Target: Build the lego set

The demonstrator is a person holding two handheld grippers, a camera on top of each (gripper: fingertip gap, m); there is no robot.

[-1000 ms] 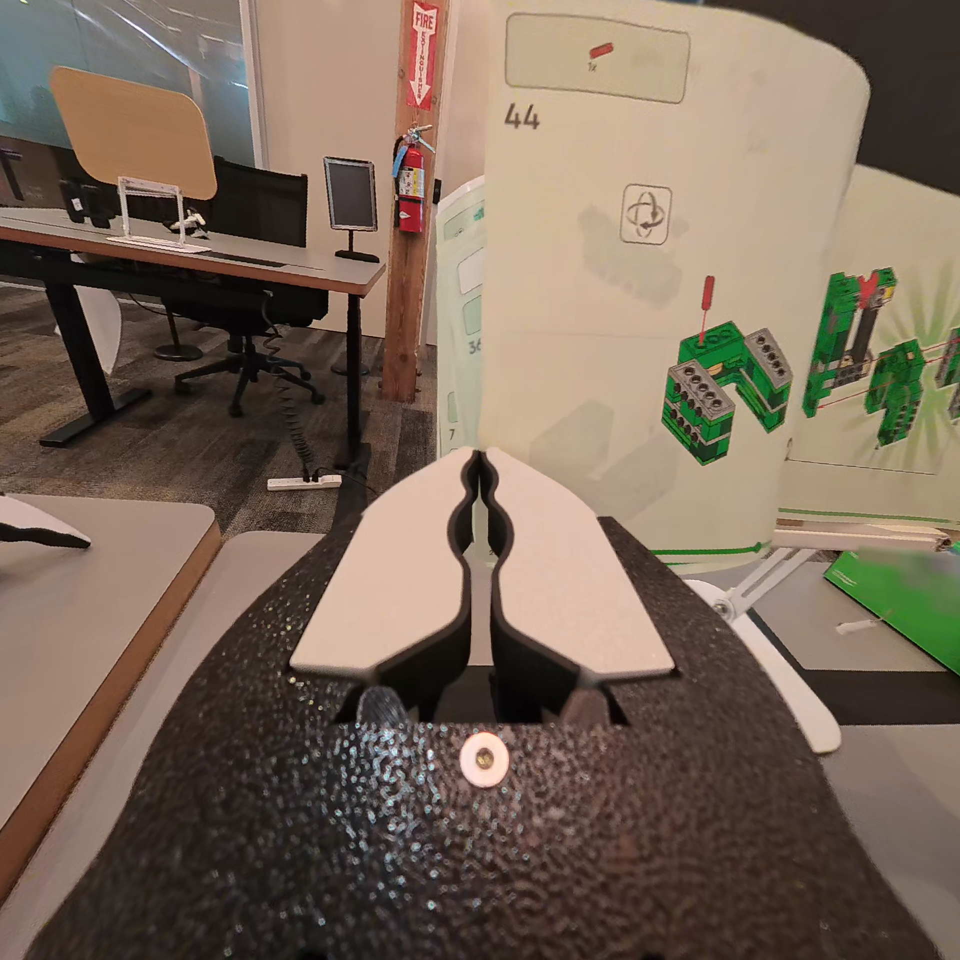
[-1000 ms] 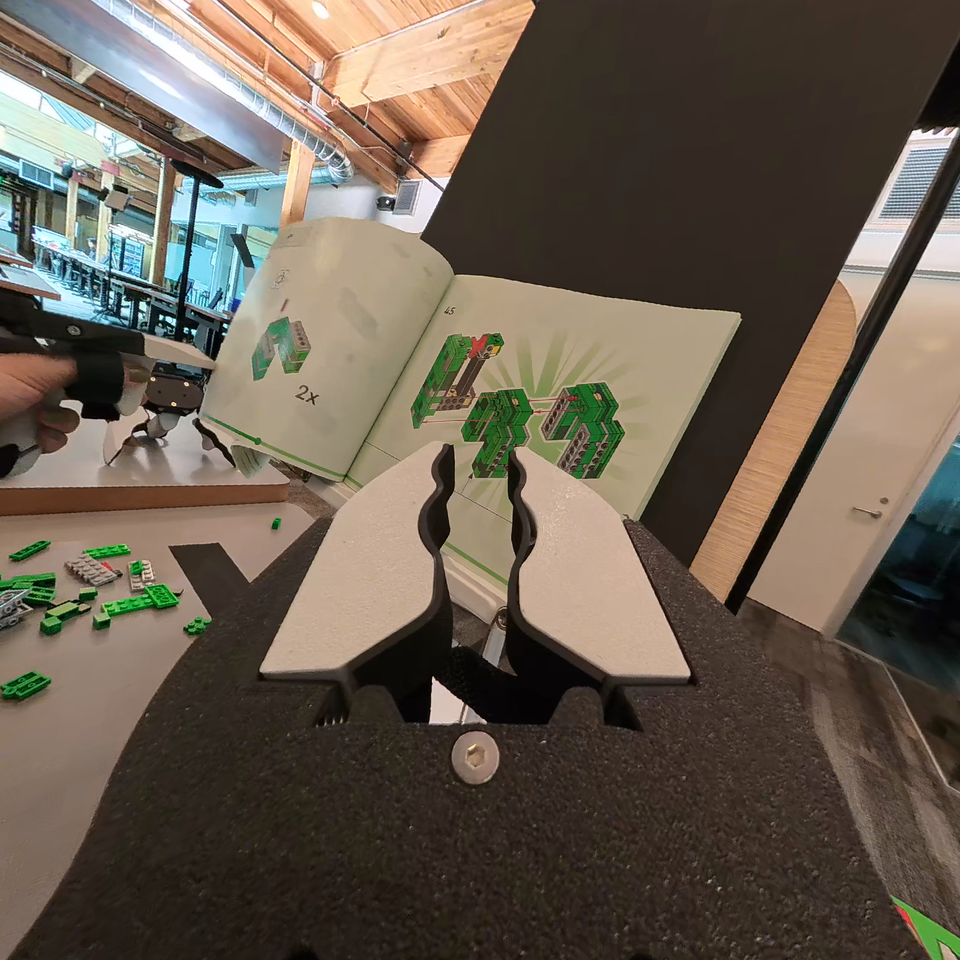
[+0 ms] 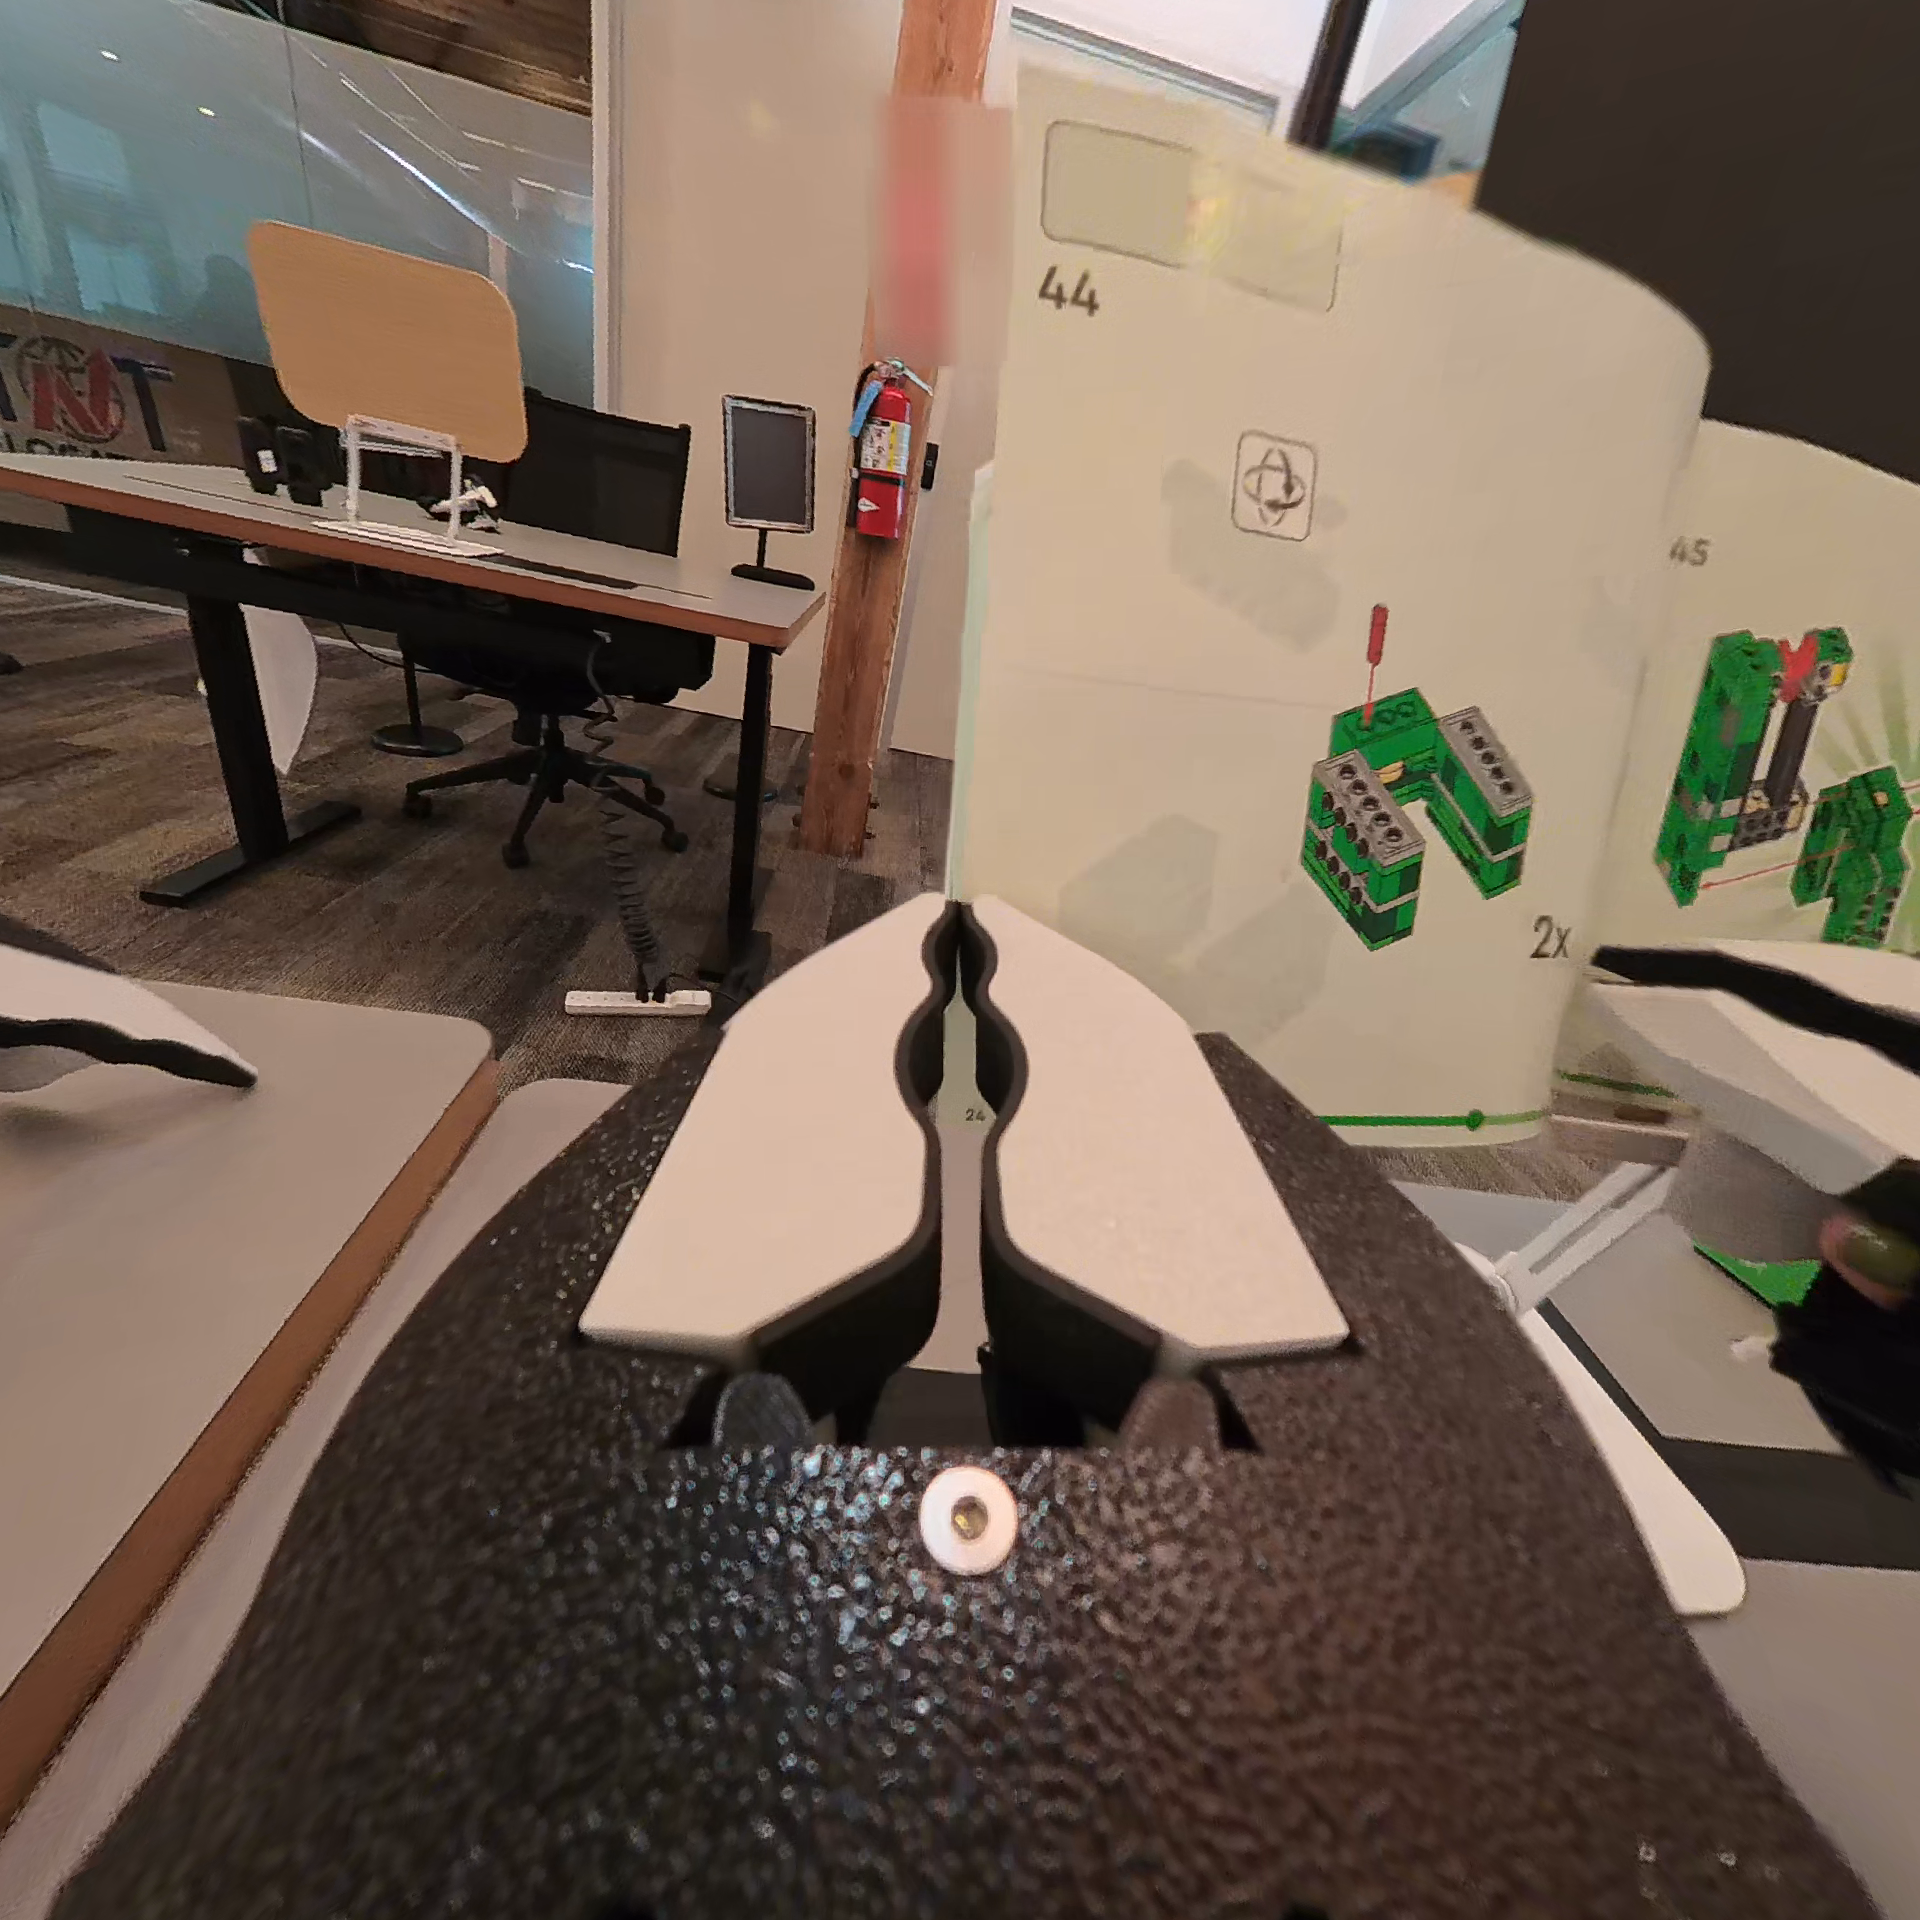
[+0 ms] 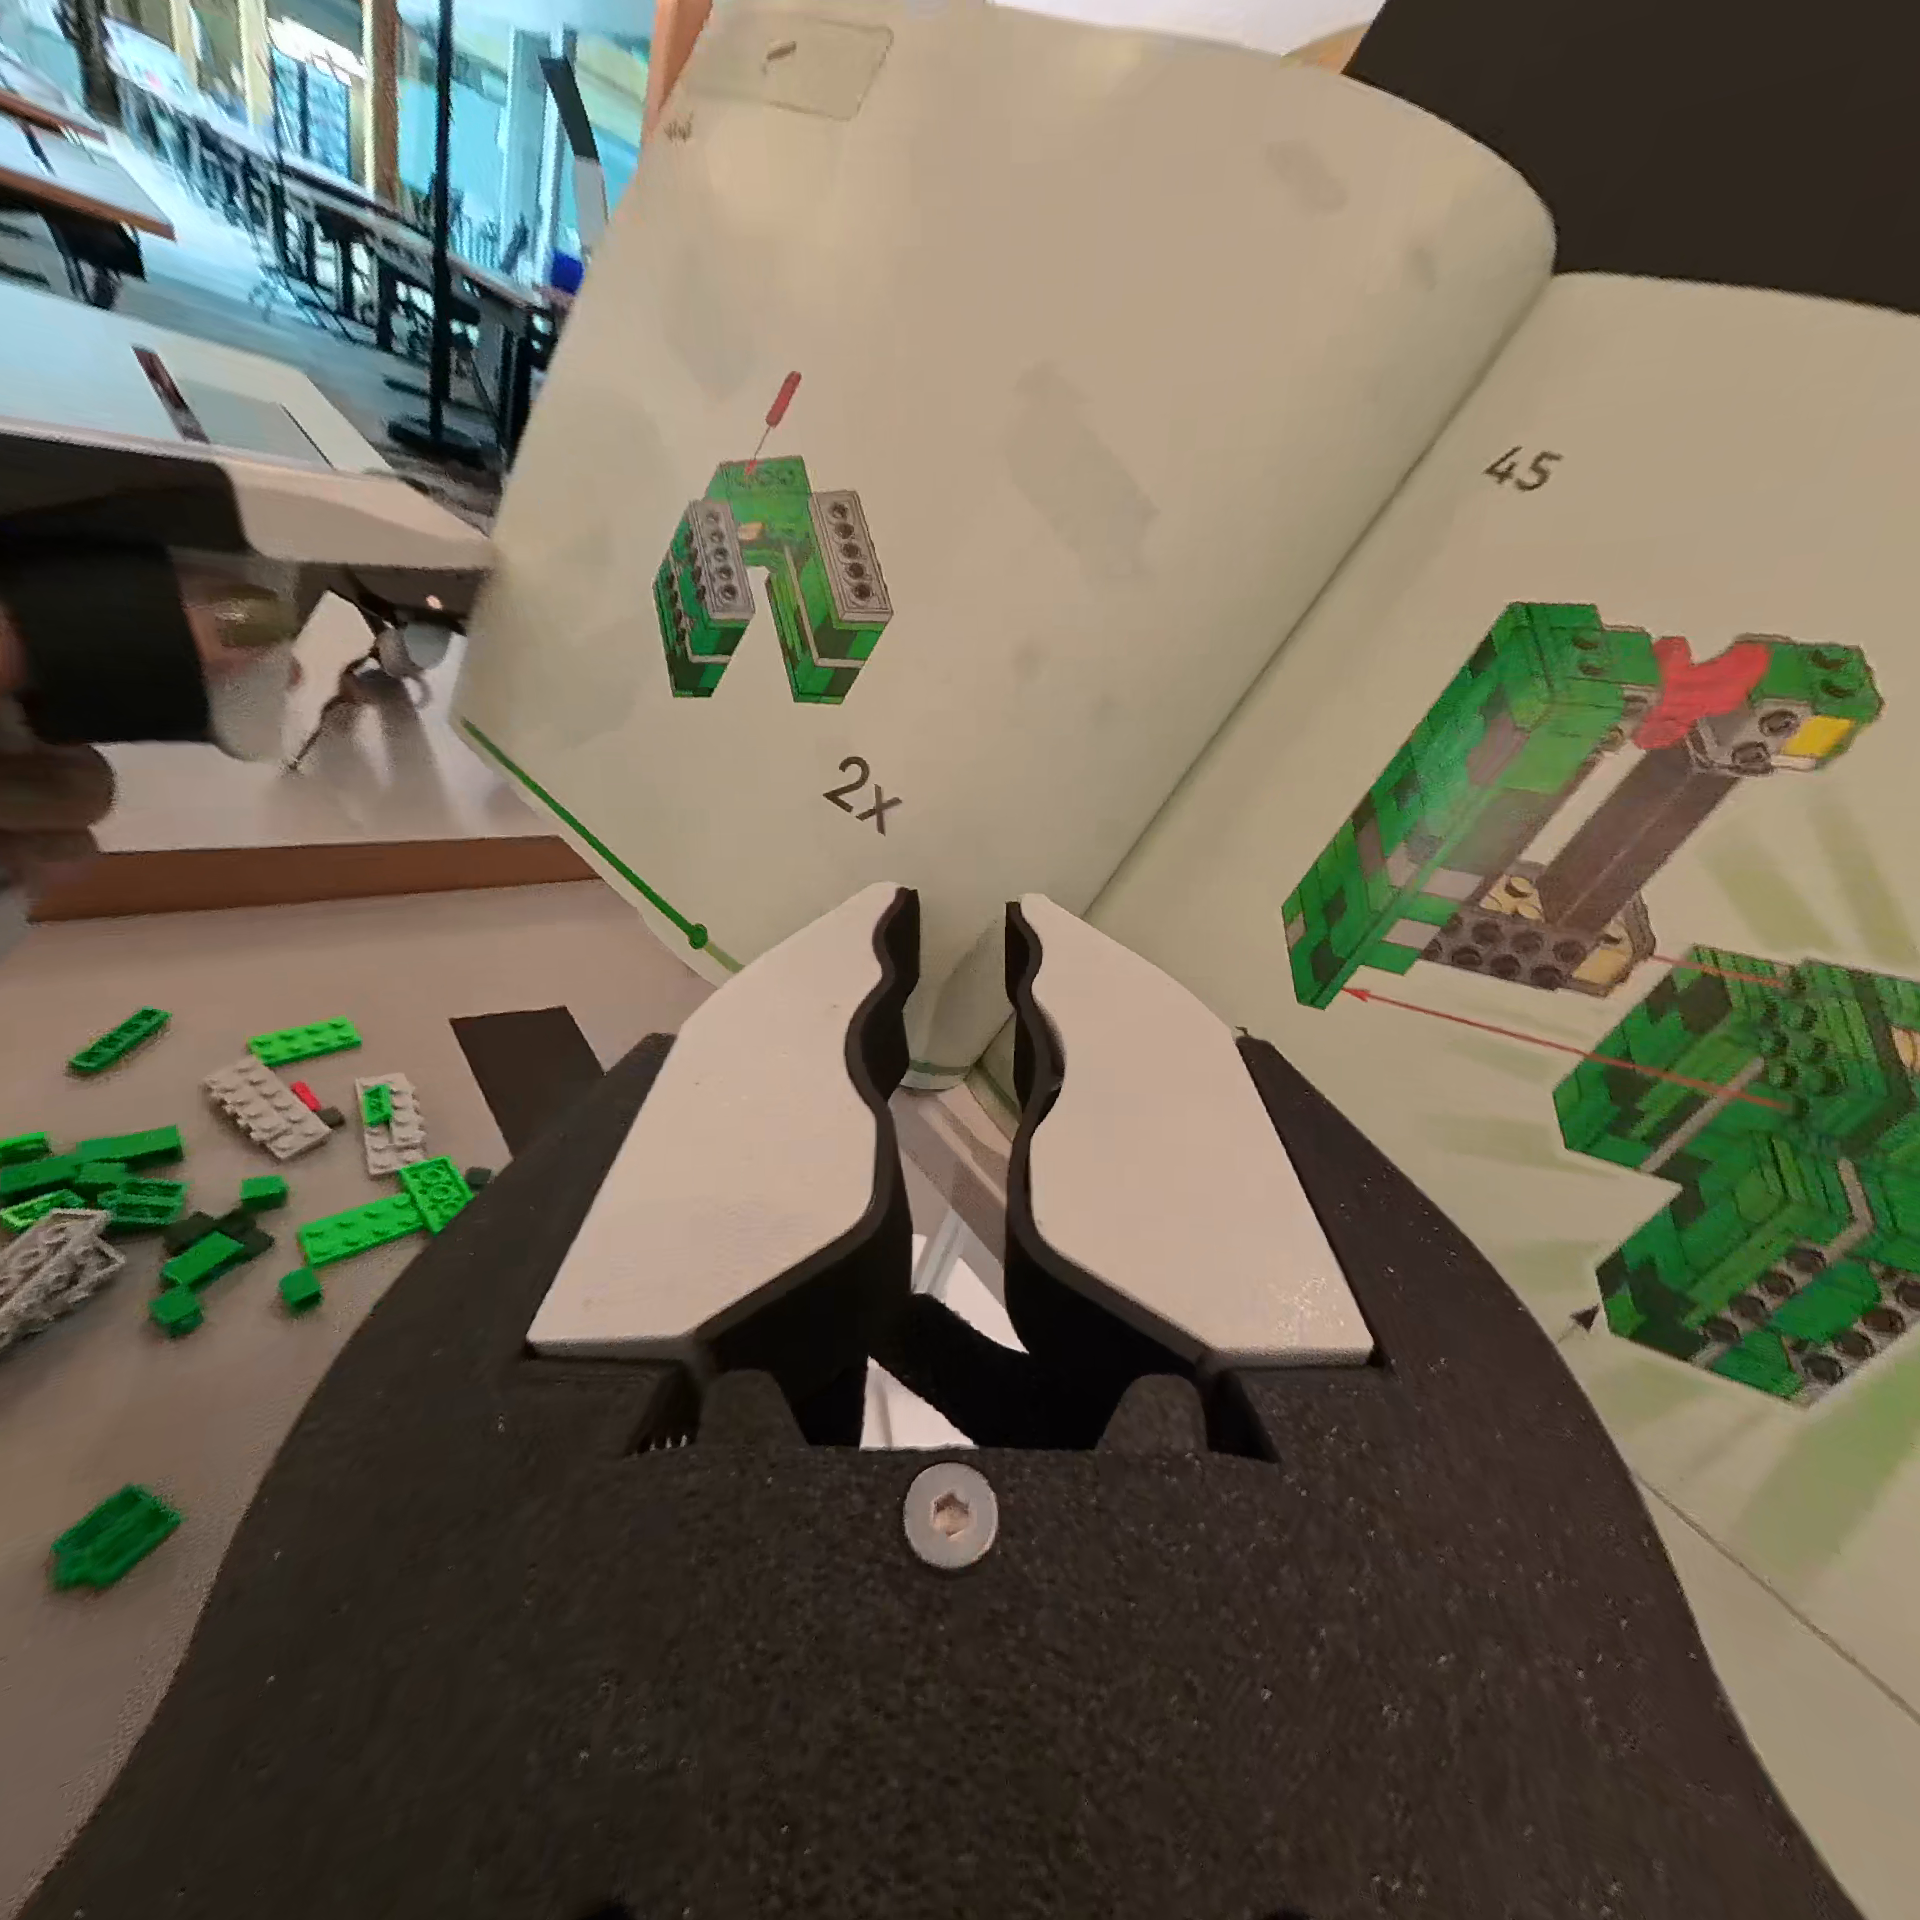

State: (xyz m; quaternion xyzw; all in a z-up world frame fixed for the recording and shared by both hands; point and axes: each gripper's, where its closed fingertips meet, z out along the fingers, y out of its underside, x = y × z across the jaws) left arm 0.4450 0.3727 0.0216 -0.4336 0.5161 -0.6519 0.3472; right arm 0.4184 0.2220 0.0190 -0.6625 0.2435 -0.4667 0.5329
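We're holding the left gripper (image 3: 958, 920) pressed together, pinching the edge of a curled page (image 3: 1299, 644) of the instruction booklet (image 4: 1558, 831). We're keeping the right gripper (image 4: 961, 920) slightly spread by the booklet's fold. Loose green and grey bricks (image 4: 208, 1174) are lying left on the table (image 4: 239, 966).

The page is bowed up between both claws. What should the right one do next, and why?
Probably close the right claw on the lower edge of the bowed page. Its fingers stand open with that edge between them, while the left claw sits shut at the page's outer edge. A grip there should let it steer the page over.
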